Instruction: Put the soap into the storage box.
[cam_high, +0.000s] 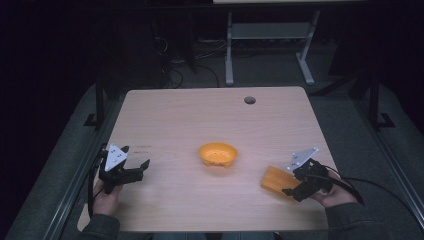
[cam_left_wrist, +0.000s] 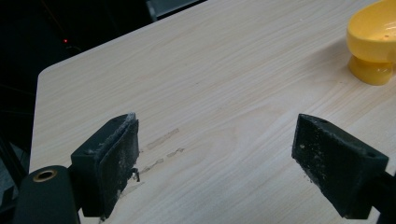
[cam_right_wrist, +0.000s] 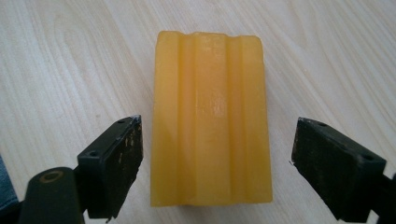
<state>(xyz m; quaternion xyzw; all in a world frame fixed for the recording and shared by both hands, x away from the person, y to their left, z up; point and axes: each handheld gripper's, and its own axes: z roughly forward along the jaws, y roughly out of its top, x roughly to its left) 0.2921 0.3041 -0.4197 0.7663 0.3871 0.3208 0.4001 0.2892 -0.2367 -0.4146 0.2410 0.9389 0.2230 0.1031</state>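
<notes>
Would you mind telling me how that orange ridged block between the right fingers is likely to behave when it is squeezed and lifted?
The orange block looks rigid, so it should hold its shape. Its glossy, waxy surface may prove slippery. Lying flat on the table, it seems unlikely to roll.

Black grippers (cam_high: 131, 169), grey plates, dark sleeves (cam_high: 102, 227).

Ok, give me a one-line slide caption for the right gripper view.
Open right gripper straddles a ridged orange block lying flat on the pale wooden table, jaws clear of both sides.
</notes>
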